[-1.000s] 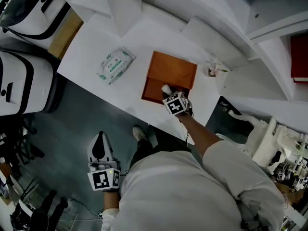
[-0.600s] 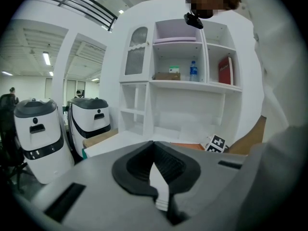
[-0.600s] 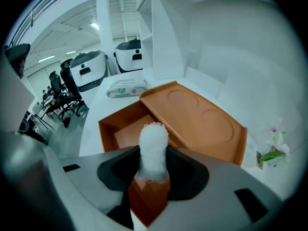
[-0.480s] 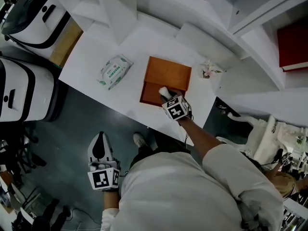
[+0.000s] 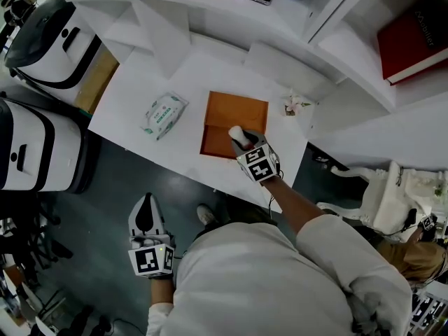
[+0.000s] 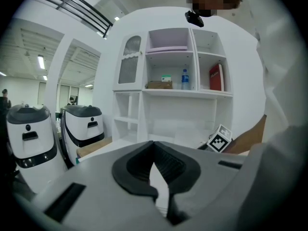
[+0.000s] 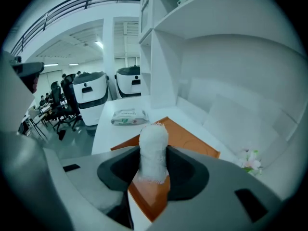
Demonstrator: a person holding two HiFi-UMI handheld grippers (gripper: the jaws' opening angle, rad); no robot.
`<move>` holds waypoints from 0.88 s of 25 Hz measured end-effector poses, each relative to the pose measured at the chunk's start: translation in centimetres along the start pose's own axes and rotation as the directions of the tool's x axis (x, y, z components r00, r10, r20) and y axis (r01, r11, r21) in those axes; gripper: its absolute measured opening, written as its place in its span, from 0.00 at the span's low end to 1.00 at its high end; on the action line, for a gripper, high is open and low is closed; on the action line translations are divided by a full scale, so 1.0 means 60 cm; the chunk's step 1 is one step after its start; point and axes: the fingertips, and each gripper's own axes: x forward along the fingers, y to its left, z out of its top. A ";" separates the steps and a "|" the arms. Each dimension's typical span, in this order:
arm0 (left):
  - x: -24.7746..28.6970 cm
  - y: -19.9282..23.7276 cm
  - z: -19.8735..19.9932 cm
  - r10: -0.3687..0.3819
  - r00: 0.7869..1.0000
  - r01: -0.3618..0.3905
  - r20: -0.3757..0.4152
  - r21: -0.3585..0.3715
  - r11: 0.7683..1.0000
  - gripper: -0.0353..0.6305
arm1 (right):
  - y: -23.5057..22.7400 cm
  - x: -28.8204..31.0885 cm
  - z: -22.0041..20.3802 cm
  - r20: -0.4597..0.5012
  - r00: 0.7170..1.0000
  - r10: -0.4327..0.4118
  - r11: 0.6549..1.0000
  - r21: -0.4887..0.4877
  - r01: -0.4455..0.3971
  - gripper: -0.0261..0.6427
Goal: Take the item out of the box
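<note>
Over the six o'clock edge of the orange box (image 5: 238, 110), the right gripper (image 5: 243, 142) is clamped on a white gauze-like roll (image 5: 237, 133). Its pads press on the roll's lower part and the upper end stands free above them. The roll looks raised out of the box's near compartment, but it hangs directly over the box rather than clear of it.

At seven o'clock in the head view, low beside the person's body and well apart from the table (image 5: 189, 75), the left gripper (image 5: 145, 212) has its jaws together with nothing between them.

The likeliest trouble is the grip itself. The roll is soft and held low, so a quick swing could tip it or let it slide out, dropping it back into the box. Its frayed lower edge could also start to unwind. The box sits near the table's six o'clock edge with nothing steadying it, so a brush against its wall could push it off. The wipes pack (image 5: 164, 115) at nine o'clock and the small flower (image 5: 294, 105) at two o'clock lie well apart and pose little risk
</note>
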 end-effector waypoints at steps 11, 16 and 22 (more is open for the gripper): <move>-0.008 -0.021 0.027 -0.057 0.998 0.055 0.041 0.039 0.998 0.06 | -0.004 -0.117 0.101 0.246 0.967 -0.062 0.998 0.002 0.063 0.30; -0.010 -0.029 0.037 -0.079 0.995 0.076 0.054 0.054 0.996 0.06 | -0.008 -0.166 0.135 0.327 0.941 -0.089 0.996 0.002 0.094 0.30; -0.012 -0.037 0.042 -0.100 0.993 0.096 0.062 0.065 0.993 0.06 | -0.009 -0.227 0.171 0.427 0.896 -0.117 0.992 0.006 0.127 0.30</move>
